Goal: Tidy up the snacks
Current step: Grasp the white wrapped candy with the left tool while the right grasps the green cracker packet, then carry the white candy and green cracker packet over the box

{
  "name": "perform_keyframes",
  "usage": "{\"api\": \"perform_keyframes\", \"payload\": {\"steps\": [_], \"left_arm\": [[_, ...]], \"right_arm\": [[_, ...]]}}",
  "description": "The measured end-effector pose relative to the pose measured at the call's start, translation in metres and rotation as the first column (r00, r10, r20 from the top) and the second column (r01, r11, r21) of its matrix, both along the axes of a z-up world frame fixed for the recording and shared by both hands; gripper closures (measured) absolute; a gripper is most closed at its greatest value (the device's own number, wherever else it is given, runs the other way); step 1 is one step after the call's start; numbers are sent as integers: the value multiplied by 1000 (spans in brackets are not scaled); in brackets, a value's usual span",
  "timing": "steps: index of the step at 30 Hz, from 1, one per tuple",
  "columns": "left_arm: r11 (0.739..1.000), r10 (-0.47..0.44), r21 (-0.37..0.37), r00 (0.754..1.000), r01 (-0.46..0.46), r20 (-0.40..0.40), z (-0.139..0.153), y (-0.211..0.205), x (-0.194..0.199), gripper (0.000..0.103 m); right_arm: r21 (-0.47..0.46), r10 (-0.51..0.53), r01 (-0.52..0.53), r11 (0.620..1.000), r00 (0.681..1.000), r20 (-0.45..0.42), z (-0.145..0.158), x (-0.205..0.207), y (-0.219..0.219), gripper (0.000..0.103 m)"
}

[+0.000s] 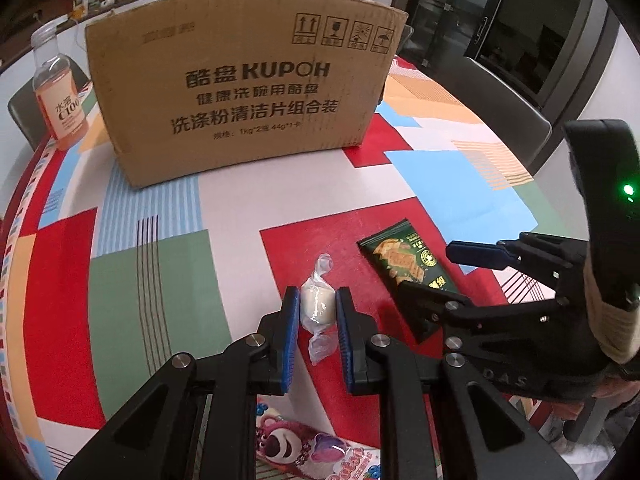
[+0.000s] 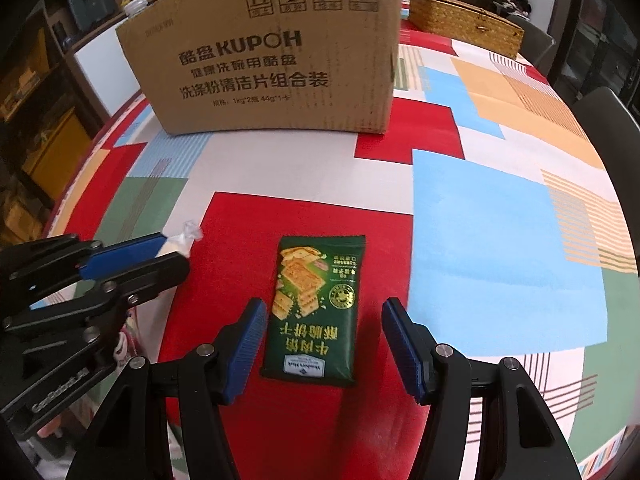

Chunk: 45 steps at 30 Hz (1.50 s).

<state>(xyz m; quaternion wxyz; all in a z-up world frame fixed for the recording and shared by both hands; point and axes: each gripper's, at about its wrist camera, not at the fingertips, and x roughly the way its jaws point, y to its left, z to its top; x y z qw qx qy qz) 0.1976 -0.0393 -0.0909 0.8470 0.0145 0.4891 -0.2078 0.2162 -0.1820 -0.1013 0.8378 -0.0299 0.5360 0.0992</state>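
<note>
The small white candy in a clear twisted wrapper (image 1: 317, 307) lies on the counter's patchwork cloth (image 1: 224, 200), between the blue-padded fingers of the left gripper (image 1: 318, 312), which sit narrowly parted against its sides; whether they already pinch it cannot be told. Just beside it, the dark green flat cracker packet (image 2: 316, 308) lies between the wide-open fingers of the right gripper (image 2: 324, 340), untouched. The step in hand looks like picking up both snacks; next, each pair of fingers likely must close and carry its load to the brown cardboard carton (image 1: 244, 80) standing well beyond. The carton's inside is hidden, and a pink bear-printed packet (image 1: 308, 450) is cut off at the bottom edge.
</note>
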Motion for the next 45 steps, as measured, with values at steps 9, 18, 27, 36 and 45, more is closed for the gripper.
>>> {"api": "perform_keyframes", "payload": {"steps": [9, 18, 27, 36, 45], "left_arm": [[1000, 15, -15, 1000, -15, -1, 0, 4, -1, 84], [1000, 21, -22, 1000, -20, 4, 1, 6, -3, 84], [999, 27, -33, 999, -26, 32, 10, 8, -9, 84], [998, 49, -51, 993, -44, 104, 39, 13, -9, 84], [996, 71, -71, 975, -57, 212, 79, 19, -5, 84]], "right_arm": [[-36, -5, 5, 999, 1000, -7, -8, 7, 5, 42], [-50, -1, 1, 999, 1000, 11, -8, 7, 10, 57], [-25, -13, 14, 1000, 999, 29, 0, 4, 6, 59], [3, -14, 14, 1000, 995, 99, 28, 1, 6, 59], [30, -15, 9, 1000, 976, 218, 70, 6, 8, 59]]}}
